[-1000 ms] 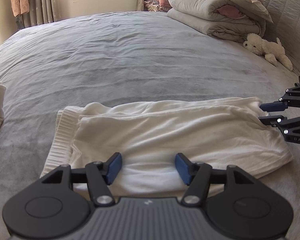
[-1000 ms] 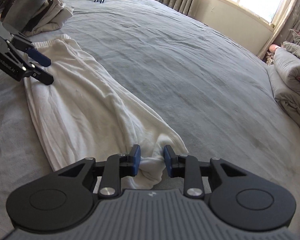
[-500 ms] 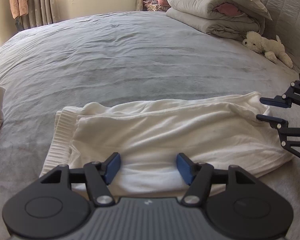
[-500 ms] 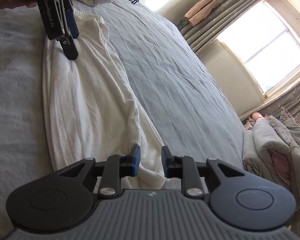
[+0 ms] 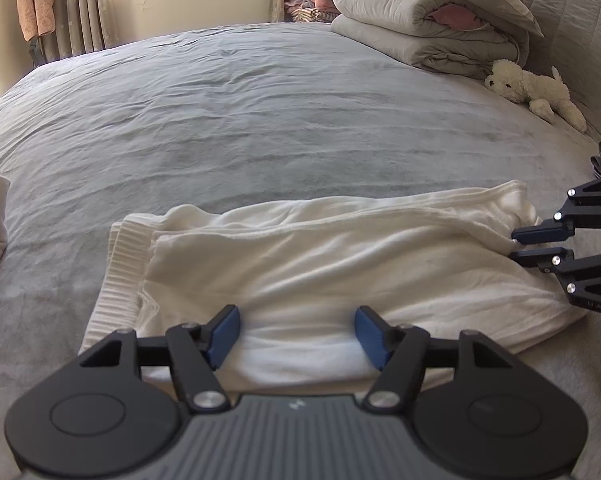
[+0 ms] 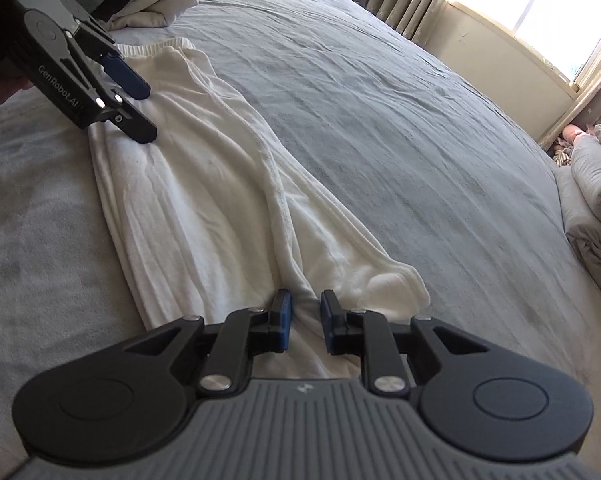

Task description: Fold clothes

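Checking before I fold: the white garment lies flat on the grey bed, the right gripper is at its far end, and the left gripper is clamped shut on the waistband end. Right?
Not quite. The left wrist view shows the left gripper open, fingers spread over the white garment. The rest holds.

Grey bed (image 5: pixel 260 112), sunlit window (image 6: pixel 548 4) w/ curtains (image 5: pixel 80 8), folded duvets (image 5: pixel 420 20) by headboard.

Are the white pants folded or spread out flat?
Folded lengthwise: the white pants lie as one narrow strip, layers stacked, on the bed.

Garment (image 5: pixel 320 264) on bed (image 5: pixel 260 120), folded bedding (image 5: pixel 420 20) behind, plush toy (image 5: pixel 536 90) beside bedding
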`<state>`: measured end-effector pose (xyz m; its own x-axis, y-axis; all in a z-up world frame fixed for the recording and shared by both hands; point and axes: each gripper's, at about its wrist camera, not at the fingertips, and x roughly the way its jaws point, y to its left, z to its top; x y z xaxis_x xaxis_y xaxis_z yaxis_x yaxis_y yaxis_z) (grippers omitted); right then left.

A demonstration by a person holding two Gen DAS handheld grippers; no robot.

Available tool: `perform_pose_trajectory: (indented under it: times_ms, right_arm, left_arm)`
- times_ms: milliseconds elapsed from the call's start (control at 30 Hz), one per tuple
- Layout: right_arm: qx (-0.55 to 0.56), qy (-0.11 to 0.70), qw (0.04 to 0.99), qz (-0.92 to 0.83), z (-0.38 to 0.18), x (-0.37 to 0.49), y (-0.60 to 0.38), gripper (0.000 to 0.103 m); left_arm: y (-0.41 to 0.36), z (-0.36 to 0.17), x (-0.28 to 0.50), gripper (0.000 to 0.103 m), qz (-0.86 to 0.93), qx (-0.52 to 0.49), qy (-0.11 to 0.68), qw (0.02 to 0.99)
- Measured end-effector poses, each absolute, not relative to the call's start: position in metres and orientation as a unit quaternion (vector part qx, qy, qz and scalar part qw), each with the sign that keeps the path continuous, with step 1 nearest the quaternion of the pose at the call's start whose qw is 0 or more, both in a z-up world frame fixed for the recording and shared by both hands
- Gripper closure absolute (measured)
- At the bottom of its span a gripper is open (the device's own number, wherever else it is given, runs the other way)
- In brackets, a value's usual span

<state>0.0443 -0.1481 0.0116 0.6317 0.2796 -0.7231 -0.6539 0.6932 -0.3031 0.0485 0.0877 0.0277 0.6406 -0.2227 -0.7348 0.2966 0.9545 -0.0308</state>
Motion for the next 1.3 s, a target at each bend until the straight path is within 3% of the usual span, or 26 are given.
perform_pose_trajectory:
  times_ms: [167,300,333,367,500,733,833,933,1300]
  right_arm:
    - [-0.219,0.352,0.866,0.279,0.014,0.052,-0.160,0.081]
    - [-0.243,0.342,0.866,0.273,0.011,0.051,-0.151,0.077]
    - [-0.242,0.344,0.866,0.271,0.013,0.051,-0.150,0.092]
    - [-0.236,0.344,0.870,0.264,0.017,0.052,-0.152,0.096]
    - [-0.234,0.301,0.900,0.213,0.039,0.051,-0.163,0.098]
    - [-0.328,0.256,0.893,0.171,0.014,0.051,-0.148,0.098]
    - [-0.284,0.266,0.901,0.193,0.025,0.054,-0.158,0.096]
    - [-0.228,0.286,0.909,0.199,0.038,0.062,-0.184,0.084]
    - [-0.264,0.312,0.878,0.248,0.027,0.050,-0.185,0.084]
  left_arm:
    - [0.087,0.027,0.048,0.037,-0.143,0.047,0.399,0.904]
    - [0.087,0.027,0.048,0.037,-0.144,0.048,0.399,0.904]
    - [0.087,0.027,0.048,0.037,-0.144,0.048,0.399,0.904]
    - [0.088,0.027,0.048,0.036,-0.144,0.048,0.399,0.905]
    - [0.087,0.027,0.048,0.036,-0.143,0.049,0.399,0.905]
    - [0.087,0.026,0.048,0.035,-0.144,0.052,0.398,0.904]
    - [0.088,0.026,0.049,0.035,-0.145,0.052,0.399,0.904]
    - [0.088,0.027,0.049,0.035,-0.145,0.051,0.401,0.903]
    - [0.088,0.026,0.049,0.035,-0.144,0.052,0.401,0.903]
